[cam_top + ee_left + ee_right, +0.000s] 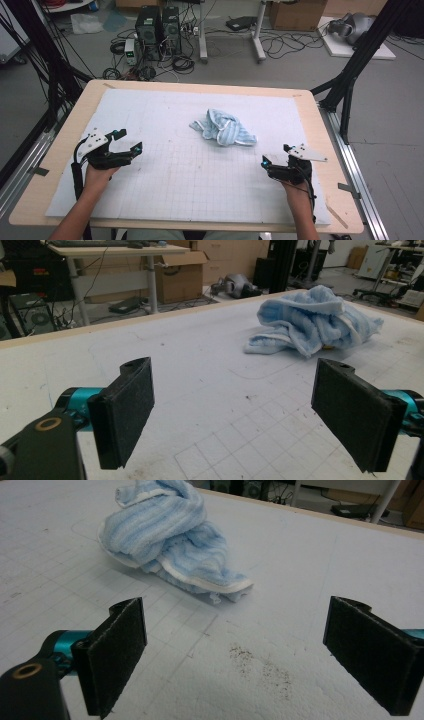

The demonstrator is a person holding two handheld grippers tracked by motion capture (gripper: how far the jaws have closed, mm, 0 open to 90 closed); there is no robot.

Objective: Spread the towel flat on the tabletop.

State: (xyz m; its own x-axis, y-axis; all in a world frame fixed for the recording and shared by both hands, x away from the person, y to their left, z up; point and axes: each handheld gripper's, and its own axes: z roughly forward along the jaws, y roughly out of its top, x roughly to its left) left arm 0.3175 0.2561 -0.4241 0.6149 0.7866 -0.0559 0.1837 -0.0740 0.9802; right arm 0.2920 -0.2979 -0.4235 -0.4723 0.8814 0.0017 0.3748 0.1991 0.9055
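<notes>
A: From the high view, where does the towel (pixel 223 128) lie?

B: Crumpled in a heap a little beyond the middle of the white gridded mat (pixel 165 185), nearer the right side. The left gripper (pixel 126 141) and the right gripper (pixel 275 155) sit well apart at the near corners, both jaws spread with nothing between them.

A: And how would it handle?

B: I judge it soft, light and limp; it will sag and unfold when lifted, not slide as one piece. Nothing fragile about it.

A: The left gripper view?

B: The towel (pixel 315 322) rises ahead and to the right of the spread pads (pixel 127 415). A flat flap at its near-left end lies on the mat, a fair place to pinch.

A: The right gripper view?

B: The towel (pixel 167 540) is ahead and left, with a white-hemmed edge along its near side and a corner pointing toward the jaws. That hem looks like the best hold.

A: Room to move?

B: Plenty of bare mat all round; the wooden table (pixel 70 130) rim is well off from the cloth, so spreading it should stay on the surface.
</notes>
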